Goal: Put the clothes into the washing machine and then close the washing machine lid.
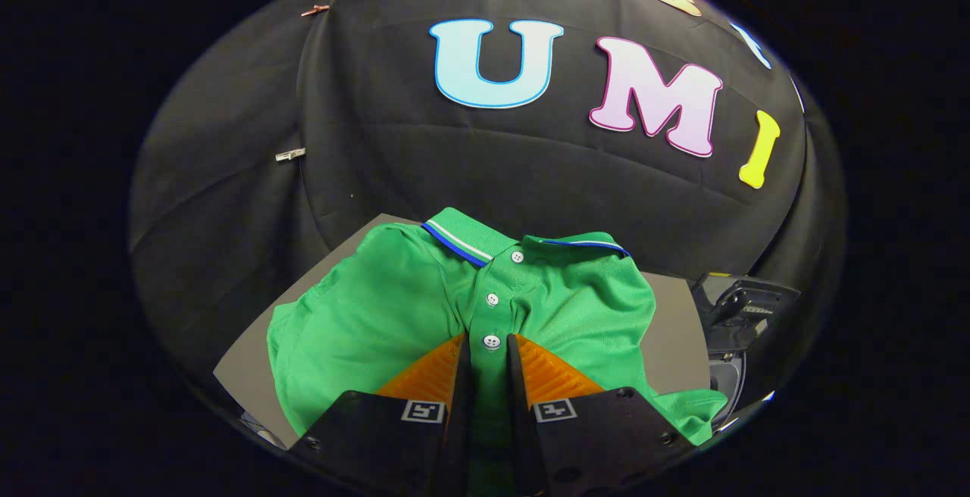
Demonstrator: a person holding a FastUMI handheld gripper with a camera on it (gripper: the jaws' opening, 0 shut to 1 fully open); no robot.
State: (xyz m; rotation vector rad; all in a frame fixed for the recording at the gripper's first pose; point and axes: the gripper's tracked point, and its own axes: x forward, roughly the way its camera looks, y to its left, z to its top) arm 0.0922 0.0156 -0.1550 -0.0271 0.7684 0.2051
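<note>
Working left to right: at the lower left of the frame I see the grey table (250, 364) corner, and the green polo shirt (394, 315) spread over most of it, one sleeve bunched toward the left edge. The shirt's long axis runs straight away from me, collar (485, 243) at the far end in the middle of the frame, hem somewhere under my fingers. The button placket (492, 307) lines up almost exactly with the slot between the fingers.

My gripper (490, 353) sits low centre, fingers nearly together with only a narrow gap, and a strip of the placket fabric lies in that gap, the lowest button just at the tips. It looks to me as if both fingers pinch that fold, though I cannot tell how firm the hold is.

To the right, past the shirt's other shoulder, the table ends, and in the lower right stands a dark machine (739, 315), which I judge to be the washing machine. So the carry goes rightward from here.
</note>
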